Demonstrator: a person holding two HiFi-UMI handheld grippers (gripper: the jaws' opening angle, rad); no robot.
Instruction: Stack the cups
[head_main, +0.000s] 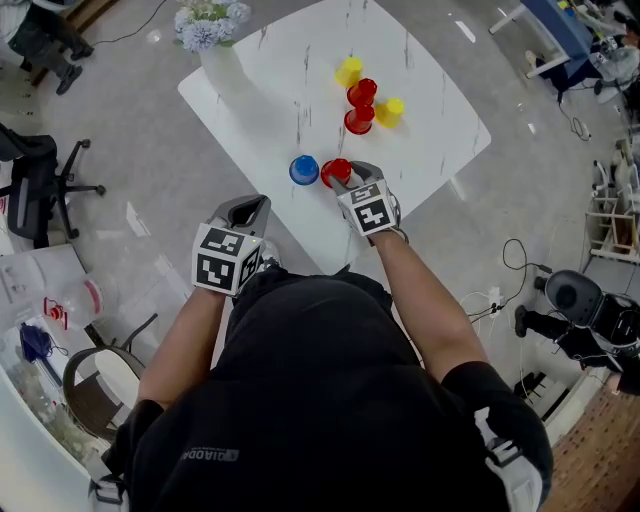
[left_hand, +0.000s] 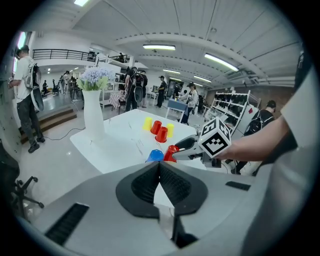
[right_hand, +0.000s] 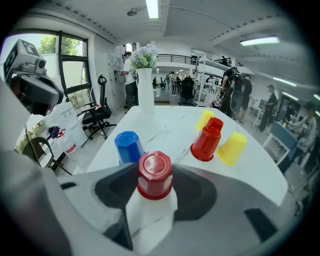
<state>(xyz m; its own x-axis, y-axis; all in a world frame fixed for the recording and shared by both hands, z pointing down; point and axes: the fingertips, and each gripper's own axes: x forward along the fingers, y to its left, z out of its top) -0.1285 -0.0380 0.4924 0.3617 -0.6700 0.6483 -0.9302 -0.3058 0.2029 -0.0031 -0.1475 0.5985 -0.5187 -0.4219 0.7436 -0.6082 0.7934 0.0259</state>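
Observation:
Upside-down plastic cups stand on the white table (head_main: 440, 150). My right gripper (head_main: 347, 178) is shut on a red cup (right_hand: 155, 170), which sits low over the table's near part. A blue cup (head_main: 304, 169) stands just left of it, apart from it. Farther back is a cluster: a red cup (head_main: 358, 119), another red cup (head_main: 362, 92), a yellow cup (head_main: 389, 111) and a second yellow cup (head_main: 348, 70). My left gripper (head_main: 250, 204) hangs at the table's near edge, shut and empty, its pads (left_hand: 150, 182) touching at the tip.
A white vase (head_main: 220, 62) with pale flowers stands at the table's far left corner. A black office chair (head_main: 35, 190) is on the floor to the left. Cables and equipment (head_main: 585, 310) lie on the floor to the right. People stand in the background.

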